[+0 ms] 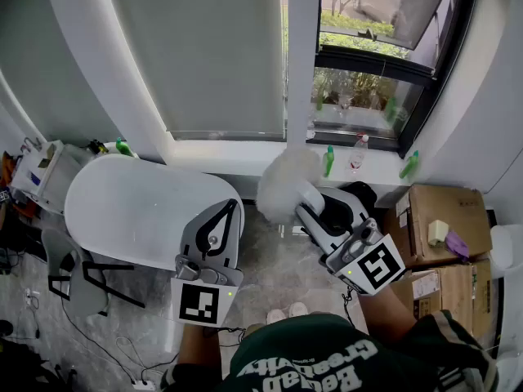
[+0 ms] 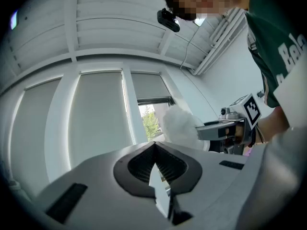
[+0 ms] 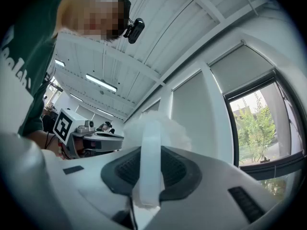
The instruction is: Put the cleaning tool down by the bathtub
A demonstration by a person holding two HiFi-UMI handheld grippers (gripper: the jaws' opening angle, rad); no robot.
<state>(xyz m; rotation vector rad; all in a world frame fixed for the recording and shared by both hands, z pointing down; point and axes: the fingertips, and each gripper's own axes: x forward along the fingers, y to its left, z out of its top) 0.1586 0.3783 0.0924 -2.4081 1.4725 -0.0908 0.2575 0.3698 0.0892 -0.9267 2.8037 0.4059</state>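
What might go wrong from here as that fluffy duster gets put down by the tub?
1. The duster is pinched only by its thin handle in the right gripper; it may twist or slip on the way down.
2. It looks close to the bottles on the sill; a swing might knock one over.
3. The left gripper sits between it and the bathtub, so the two might bump.
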